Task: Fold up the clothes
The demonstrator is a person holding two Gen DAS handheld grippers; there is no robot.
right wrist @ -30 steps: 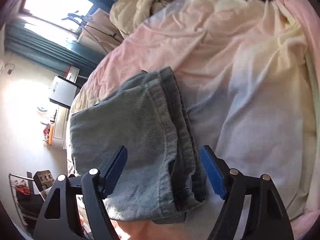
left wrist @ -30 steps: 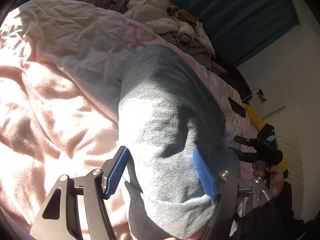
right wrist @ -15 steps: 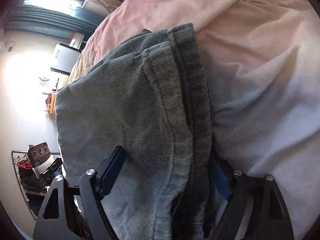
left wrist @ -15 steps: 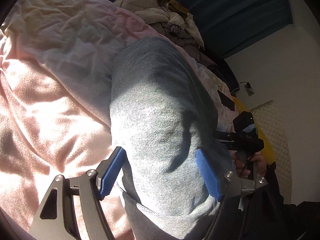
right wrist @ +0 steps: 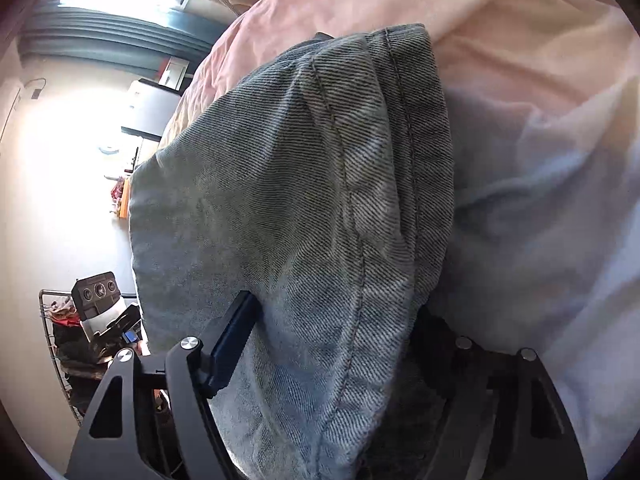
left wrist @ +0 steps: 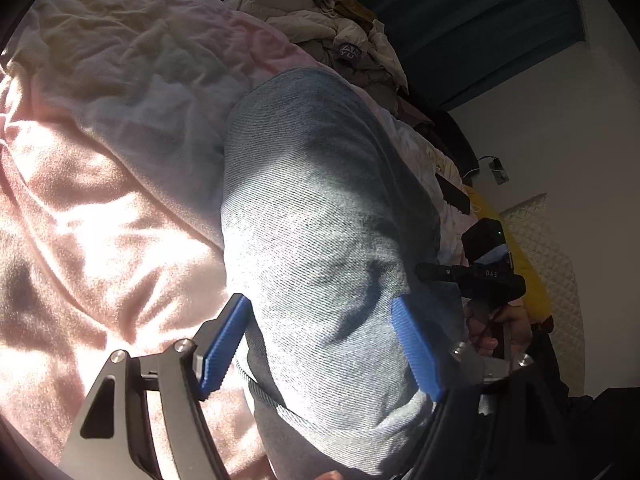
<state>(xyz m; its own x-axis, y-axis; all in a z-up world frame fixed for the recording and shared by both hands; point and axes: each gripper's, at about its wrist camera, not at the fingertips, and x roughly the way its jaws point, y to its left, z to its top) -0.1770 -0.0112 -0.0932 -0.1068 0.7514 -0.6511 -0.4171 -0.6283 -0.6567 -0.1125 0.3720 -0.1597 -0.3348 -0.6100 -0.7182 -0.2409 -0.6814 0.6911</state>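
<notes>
Item: folded grey-blue denim jeans (left wrist: 320,240), centre frame, on pink-and-white rumpled bed blanket (left wrist: 100,220). Judged heavy, stiff, grippy; best held at thick seamed edge (right wrist: 416,160). Left gripper (left wrist: 320,344): jaws apart, straddling denim. Right gripper (right wrist: 332,356): jaws closing around bundle; pad contact indeterminable.

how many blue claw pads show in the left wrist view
2 blue pads: one at the left edge of the folded jeans, the other lying over their right side. Both show in full.
</notes>
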